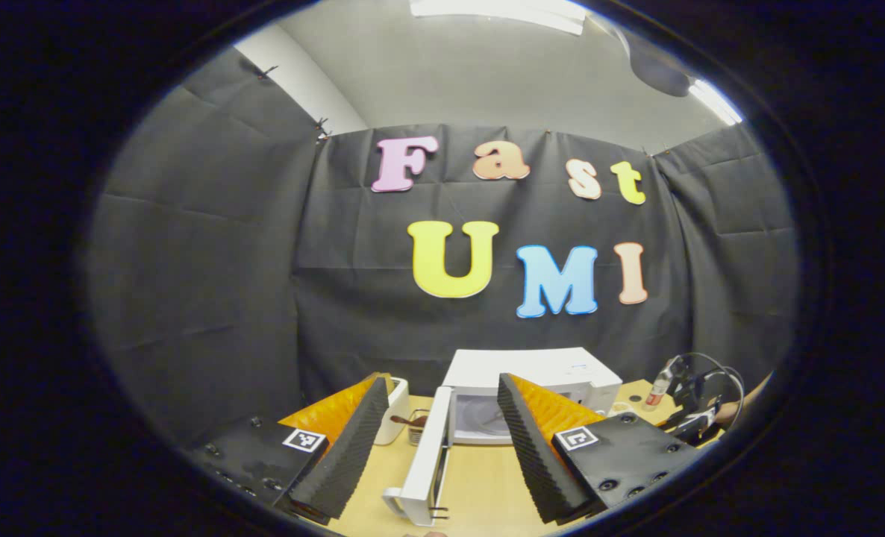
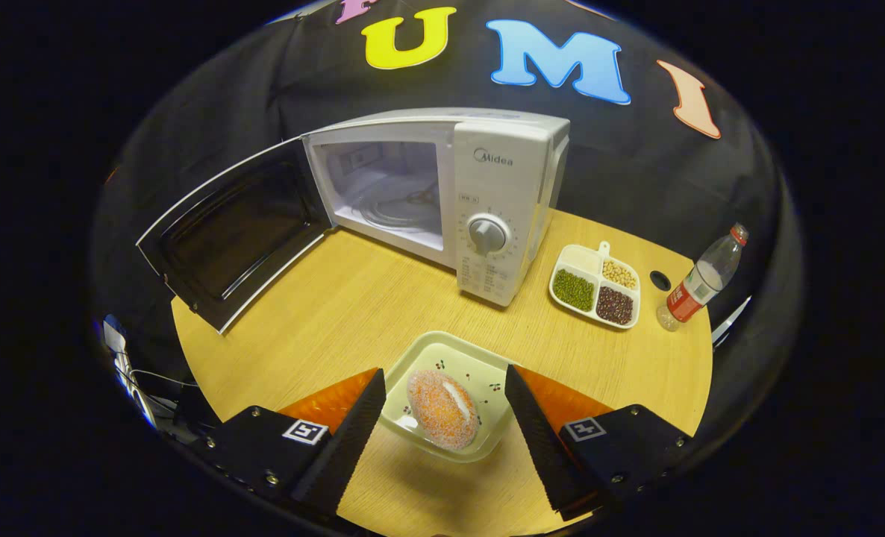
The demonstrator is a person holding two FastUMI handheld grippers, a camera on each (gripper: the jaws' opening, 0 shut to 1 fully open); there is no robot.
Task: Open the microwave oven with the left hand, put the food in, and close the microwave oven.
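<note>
The white microwave (image 2: 510, 194) stands at the back of the wooden table (image 2: 323, 313), its door (image 2: 233, 231) swung wide to the left and the cavity with its glass turntable (image 2: 405, 205) showing. A sugared round pastry (image 2: 442, 409) lies on a pale green square plate (image 2: 480, 373) in front of it. My right gripper (image 2: 444, 371) is open, one finger on each side of the plate. My left gripper (image 1: 440, 378) is open and holds nothing, hanging back from the microwave (image 1: 532, 369), with the door (image 1: 429, 455) seen edge-on between its fingers.
A white divided dish (image 2: 595, 287) of beans and a plastic bottle (image 2: 700, 280) stand right of the microwave, with a round hole (image 2: 660, 280) in the table between them. A white container (image 1: 398, 406) sits left of the door. Cables (image 2: 136, 380) hang at the table's left edge.
</note>
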